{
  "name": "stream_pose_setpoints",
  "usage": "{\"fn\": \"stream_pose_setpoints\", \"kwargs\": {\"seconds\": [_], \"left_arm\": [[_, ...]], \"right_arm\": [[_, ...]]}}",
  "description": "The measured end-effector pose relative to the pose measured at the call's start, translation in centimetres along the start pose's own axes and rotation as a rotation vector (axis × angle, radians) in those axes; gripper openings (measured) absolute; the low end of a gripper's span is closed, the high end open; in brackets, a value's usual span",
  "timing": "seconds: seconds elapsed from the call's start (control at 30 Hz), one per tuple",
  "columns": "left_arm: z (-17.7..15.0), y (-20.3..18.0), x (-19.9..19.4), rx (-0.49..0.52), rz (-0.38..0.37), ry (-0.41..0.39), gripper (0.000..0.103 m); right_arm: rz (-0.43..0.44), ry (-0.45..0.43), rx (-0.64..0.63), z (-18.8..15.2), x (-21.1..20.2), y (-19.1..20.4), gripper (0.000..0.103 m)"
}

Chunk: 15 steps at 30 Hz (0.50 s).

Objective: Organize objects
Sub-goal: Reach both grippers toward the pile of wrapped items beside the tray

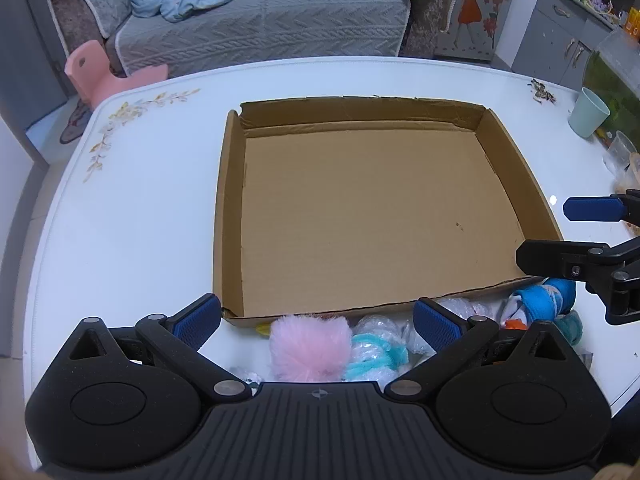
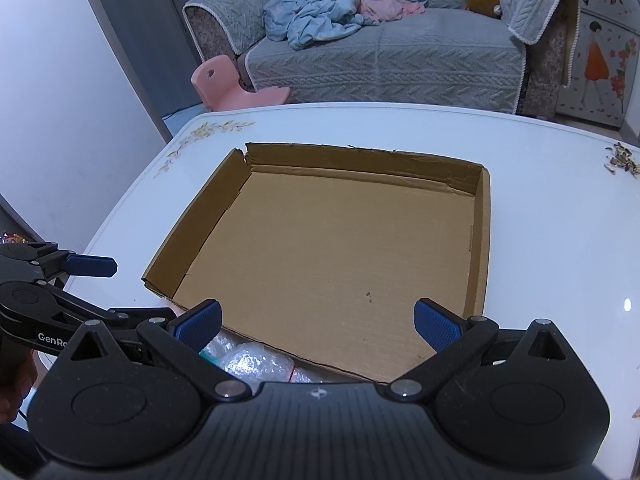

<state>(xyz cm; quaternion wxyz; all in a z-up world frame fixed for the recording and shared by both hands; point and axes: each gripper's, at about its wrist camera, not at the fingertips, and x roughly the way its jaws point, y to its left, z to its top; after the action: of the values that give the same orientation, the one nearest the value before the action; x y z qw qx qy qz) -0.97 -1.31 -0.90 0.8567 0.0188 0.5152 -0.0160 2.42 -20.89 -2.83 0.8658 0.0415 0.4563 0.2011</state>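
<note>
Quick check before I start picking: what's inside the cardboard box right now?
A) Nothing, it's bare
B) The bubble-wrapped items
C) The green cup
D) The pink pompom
A: the cardboard box shows only bare floor, while the pink pompom and the bubble-wrapped items lie on the table outside its near wall.

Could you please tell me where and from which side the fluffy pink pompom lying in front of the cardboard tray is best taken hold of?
Grip the fluffy pink pompom across its round middle, coming from above. It lies on the white table close to the shallow cardboard tray's near wall, with a teal yarn bundle against one side, so side access looks cramped. The open left claw already straddles it.
</note>
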Motion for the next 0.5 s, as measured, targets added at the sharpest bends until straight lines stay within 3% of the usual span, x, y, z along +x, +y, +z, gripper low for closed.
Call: {"fn": "stream_pose_setpoints", "kwargs": {"seconds": [0.5], "left_arm": [[-0.38, 0.75, 0.09, -0.003, 0.0, 0.016, 0.102]], "right_arm": [[0.003, 0.021, -0.027, -0.35, 0.39, 0.32, 0.102]]}}
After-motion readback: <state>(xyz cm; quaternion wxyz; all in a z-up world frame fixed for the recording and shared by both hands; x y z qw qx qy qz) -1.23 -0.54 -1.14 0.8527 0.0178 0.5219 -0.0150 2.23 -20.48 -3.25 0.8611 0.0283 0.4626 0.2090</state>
